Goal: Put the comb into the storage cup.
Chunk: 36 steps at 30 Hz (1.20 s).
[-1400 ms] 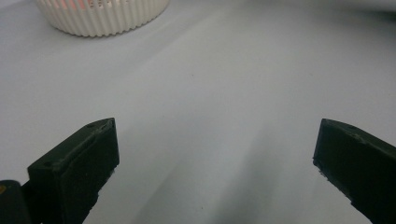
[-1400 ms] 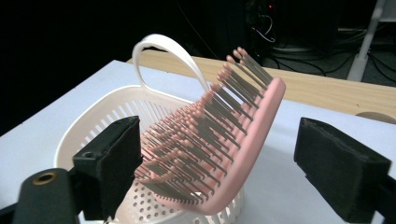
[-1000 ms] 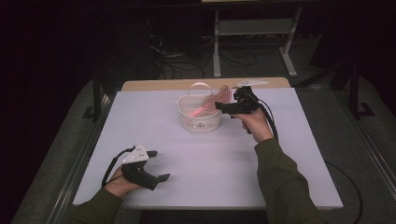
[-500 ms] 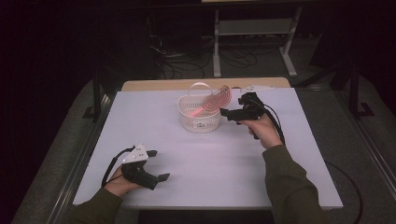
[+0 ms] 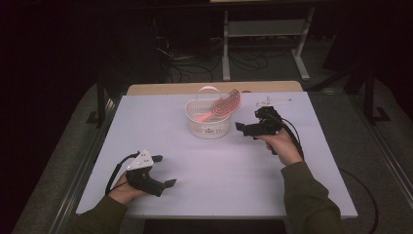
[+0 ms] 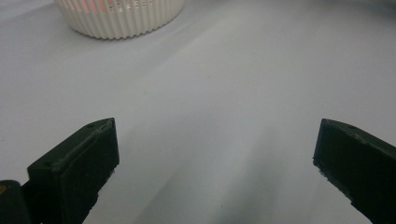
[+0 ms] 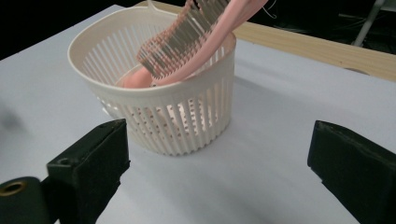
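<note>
With the pink brush (image 5: 225,106) resting in the basket (image 5: 208,122), my right gripper (image 5: 245,129) fingers spread empty, I judge withdrawal comes next.

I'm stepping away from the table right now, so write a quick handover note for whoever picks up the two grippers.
Right gripper: open and holding nothing, just right of the white basket, jaws pointing at it.
Left gripper: open, holding nothing, low over the white table near its front left.
Pink hairbrush: in the basket, handle end down inside, bristled head leaning up over the right rim.
Done: brush is in the basket and released.
Left: nothing obvious; nudge the brush lower if it should sit fully inside.
</note>
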Motion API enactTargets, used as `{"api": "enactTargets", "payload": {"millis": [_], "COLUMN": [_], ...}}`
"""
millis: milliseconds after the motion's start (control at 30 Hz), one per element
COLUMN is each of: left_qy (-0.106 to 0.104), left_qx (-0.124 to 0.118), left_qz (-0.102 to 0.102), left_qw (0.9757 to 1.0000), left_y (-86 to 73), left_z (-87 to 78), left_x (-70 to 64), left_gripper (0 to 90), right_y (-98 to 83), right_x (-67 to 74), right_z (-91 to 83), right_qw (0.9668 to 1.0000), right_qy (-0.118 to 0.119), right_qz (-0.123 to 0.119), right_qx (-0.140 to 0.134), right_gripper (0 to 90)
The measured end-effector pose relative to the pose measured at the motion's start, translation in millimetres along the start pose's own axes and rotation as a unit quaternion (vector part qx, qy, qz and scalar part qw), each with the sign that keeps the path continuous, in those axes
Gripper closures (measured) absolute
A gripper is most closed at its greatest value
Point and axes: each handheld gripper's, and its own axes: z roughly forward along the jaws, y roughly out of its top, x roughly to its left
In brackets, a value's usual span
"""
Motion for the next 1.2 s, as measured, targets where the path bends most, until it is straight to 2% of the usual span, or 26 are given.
{"api": "enactTargets", "payload": {"millis": [133,400,867,967,1067,1200], "left_qy": [0.000,-0.001,-0.004,-0.005,-0.006,-0.006], "left_qx": [-0.004,-0.009,-0.010,-0.011,-0.012,-0.012], "left_qz": [-0.005,-0.012,-0.012,-0.012,-0.012,-0.012], "left_qw": [1.0000,0.9999,0.9999,0.9999,0.9998,0.9998], "left_y": [0.3,0.7,0.7,0.8,1.0,1.0], "left_z": [-0.6,-1.8,-1.7,-1.6,-1.8,-1.8], "left_x": [1.1,3.2,2.4,1.9,1.7,1.6], "left_gripper": [0.2,0.2,0.2,0.2,0.2,0.2], "right_y": [-8.8,-22.8,-41.2,-46.7,-52.9,-59.1], "right_x": [3.6,14.7,21.0,22.6,25.1,27.0], "right_z": [-1.6,-3.8,-21.1,-23.2,-25.1,-29.1], "right_qw": [1.0000,0.9991,0.9985,0.9983,0.9973,0.9971], "right_qy": [0.004,0.016,0.012,0.013,0.008,0.011], "right_qz": [-0.001,-0.027,-0.037,-0.036,-0.046,-0.047], "right_qx": [0.005,0.030,0.038,0.044,0.057,0.059], "right_gripper": [4.4,0.4,0.3,0.3,0.3,0.3]}}
